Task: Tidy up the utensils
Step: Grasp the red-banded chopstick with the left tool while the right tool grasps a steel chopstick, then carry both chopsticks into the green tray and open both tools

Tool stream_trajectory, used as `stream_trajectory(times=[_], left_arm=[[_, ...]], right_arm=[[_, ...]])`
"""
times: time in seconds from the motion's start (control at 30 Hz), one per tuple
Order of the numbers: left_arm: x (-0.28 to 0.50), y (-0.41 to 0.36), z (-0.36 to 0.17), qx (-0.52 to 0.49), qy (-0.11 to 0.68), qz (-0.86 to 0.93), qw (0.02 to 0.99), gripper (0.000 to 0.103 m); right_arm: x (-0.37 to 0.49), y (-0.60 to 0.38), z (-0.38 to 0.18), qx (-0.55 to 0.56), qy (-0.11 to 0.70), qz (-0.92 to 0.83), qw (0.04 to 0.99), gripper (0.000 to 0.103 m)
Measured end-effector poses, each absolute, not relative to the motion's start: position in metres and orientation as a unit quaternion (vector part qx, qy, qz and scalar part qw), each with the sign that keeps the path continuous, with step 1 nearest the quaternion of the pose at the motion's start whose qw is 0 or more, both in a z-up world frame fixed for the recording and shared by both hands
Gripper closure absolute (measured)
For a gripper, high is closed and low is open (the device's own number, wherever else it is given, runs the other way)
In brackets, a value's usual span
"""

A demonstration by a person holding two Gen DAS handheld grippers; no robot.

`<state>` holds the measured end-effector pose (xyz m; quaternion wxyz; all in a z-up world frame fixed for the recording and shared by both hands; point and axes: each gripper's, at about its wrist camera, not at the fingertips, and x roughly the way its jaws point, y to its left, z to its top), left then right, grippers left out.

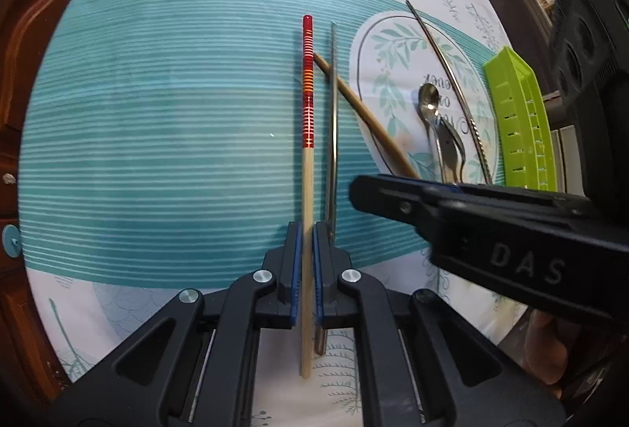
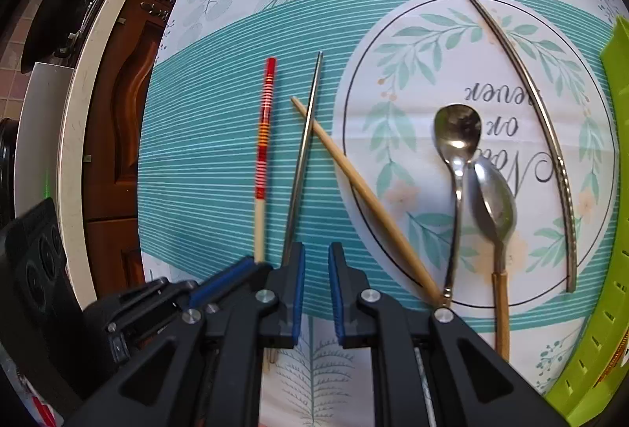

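Red-banded chopstick sits clamped in the left tool; only the right view shows the right tool agape, empty.

The right gripper has the letters "DAS" on its black side. The tablecloth has curly writing inside a ring of leaves (it is upside down). I can read "never" and "or"; spoons cover the rest.
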<state>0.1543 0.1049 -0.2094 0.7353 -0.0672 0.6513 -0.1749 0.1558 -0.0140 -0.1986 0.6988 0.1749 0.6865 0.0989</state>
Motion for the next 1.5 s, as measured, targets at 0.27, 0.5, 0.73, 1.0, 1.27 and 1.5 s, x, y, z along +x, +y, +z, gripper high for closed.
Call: stream_trajectory(times=[0.27, 0.5, 0.73, 1.0, 1.27, 1.5], left_arm=[[0.148, 0.113, -0.212, -0.110, 0.646, -0.180, 0.734, 0.099], [0.144, 0.114, -0.214, -0.133, 0.642, -0.181, 0.733, 0.099], [0.143, 0.124, -0.215, -0.151, 0.644, -0.168, 0.731, 0.099], [0.137, 0.141, -0.214, -0.169, 0.646, -0.145, 0.730, 0.099], [0.130, 0.147, -0.202, -0.157, 0.644, -0.132, 0.737, 0.099], [0.120, 0.127, -0.176, -0.137, 0.638, -0.143, 0.744, 0.099]], right_arm=[[0.161, -0.005, -0.201, 0.165, 0.682, 0.089, 0.707, 0.091], [0.164, 0.006, -0.202, 0.145, 0.682, 0.080, 0.713, 0.091], [0.161, 0.016, -0.199, 0.102, 0.677, 0.074, 0.725, 0.091], [0.160, 0.030, -0.197, 0.056, 0.665, 0.058, 0.743, 0.093], [0.156, 0.034, -0.197, 0.035, 0.665, 0.061, 0.743, 0.097], [0.136, 0.002, -0.168, 0.078, 0.659, 0.101, 0.741, 0.098]])
